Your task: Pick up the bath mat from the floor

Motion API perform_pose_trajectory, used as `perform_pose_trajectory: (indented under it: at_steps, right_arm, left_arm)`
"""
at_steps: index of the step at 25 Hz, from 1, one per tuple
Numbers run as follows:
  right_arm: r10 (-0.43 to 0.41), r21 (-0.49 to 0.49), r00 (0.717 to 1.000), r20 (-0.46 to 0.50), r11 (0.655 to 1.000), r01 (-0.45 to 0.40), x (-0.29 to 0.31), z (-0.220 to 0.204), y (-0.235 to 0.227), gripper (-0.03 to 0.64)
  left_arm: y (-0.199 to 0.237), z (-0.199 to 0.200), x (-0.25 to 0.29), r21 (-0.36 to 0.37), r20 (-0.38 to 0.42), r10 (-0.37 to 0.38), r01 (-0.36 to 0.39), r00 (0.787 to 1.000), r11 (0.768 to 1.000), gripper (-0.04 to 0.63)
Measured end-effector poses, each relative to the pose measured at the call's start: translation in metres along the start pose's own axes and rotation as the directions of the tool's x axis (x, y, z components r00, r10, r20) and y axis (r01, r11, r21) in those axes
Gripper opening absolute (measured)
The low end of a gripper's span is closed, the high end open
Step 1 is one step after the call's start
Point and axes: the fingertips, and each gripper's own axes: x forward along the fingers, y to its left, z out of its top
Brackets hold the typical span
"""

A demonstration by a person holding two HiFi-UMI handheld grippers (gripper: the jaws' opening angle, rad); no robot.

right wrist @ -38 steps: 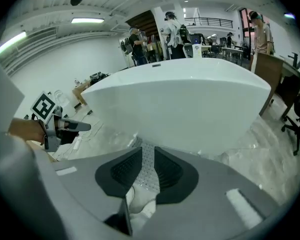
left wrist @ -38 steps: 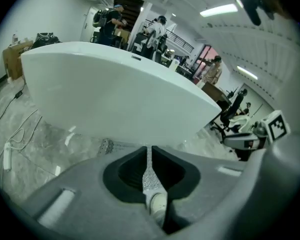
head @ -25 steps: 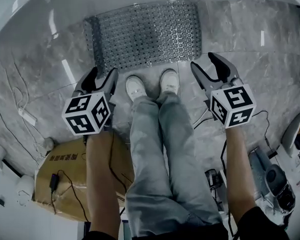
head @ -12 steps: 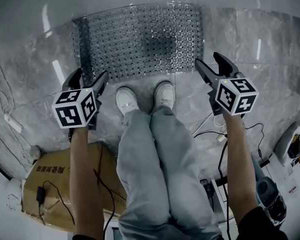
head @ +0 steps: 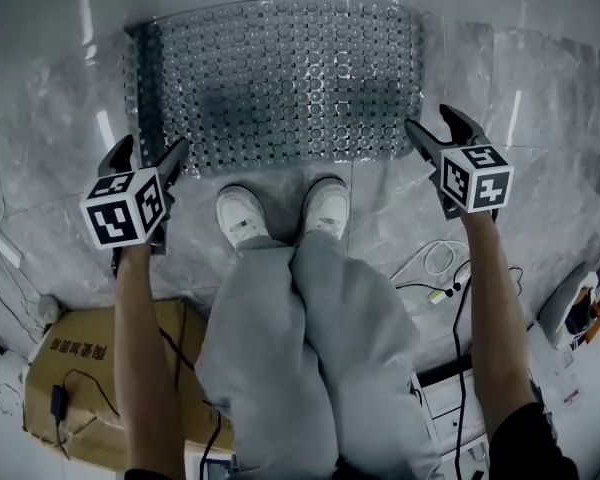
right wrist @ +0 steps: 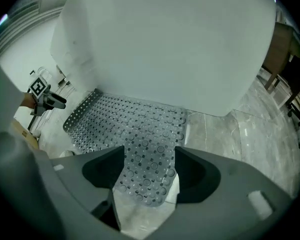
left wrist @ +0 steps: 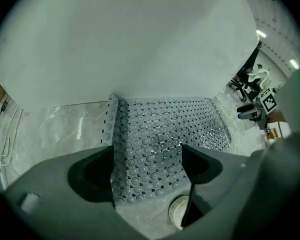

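Bath mat [head: 280,78] flat, left claw [head: 150,148], right claw [head: 432,120] agape over near corners

No legible text, print on cardboard box [head: 75,378] too blurred

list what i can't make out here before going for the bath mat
- Head view: whether the left gripper or right gripper touches the bath mat; height is unreadable from above.
- Both gripper views: parts of the mat's near edge, behind the jaws.
- Head view: print on the cardboard box, too small, partly behind an arm.
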Motion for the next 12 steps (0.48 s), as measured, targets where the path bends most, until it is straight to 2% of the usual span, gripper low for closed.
perform_pose_trajectory:
  at_steps: [3, 9, 12]
  right_arm:
    - [-0.010, 0.029, 1.000, 0.003, 1.000, 0.010, 0.023, -0.004, -0.019, 0.316]
    - [0.003, 0.158, 0.999, 0.042, 0.987, -0.009, 0.062, -0.004, -0.046, 0.327]
    - [0.011, 0.175, 0.999, 0.037, 0.984, -0.017, 0.080, -0.009, -0.058, 0.330]
  left_arm:
    - [0.017, -0.004, 0.014, -0.004, -0.004, 0.028, -0.028, 1.000, 1.000, 0.434]
    - [0.054, -0.008, 0.034, 0.005, -0.017, 0.090, -0.090, 0.996, 0.996, 0.434]
    - [0.067, -0.009, 0.047, 0.018, -0.024, 0.108, -0.107, 0.994, 0.994, 0.434]
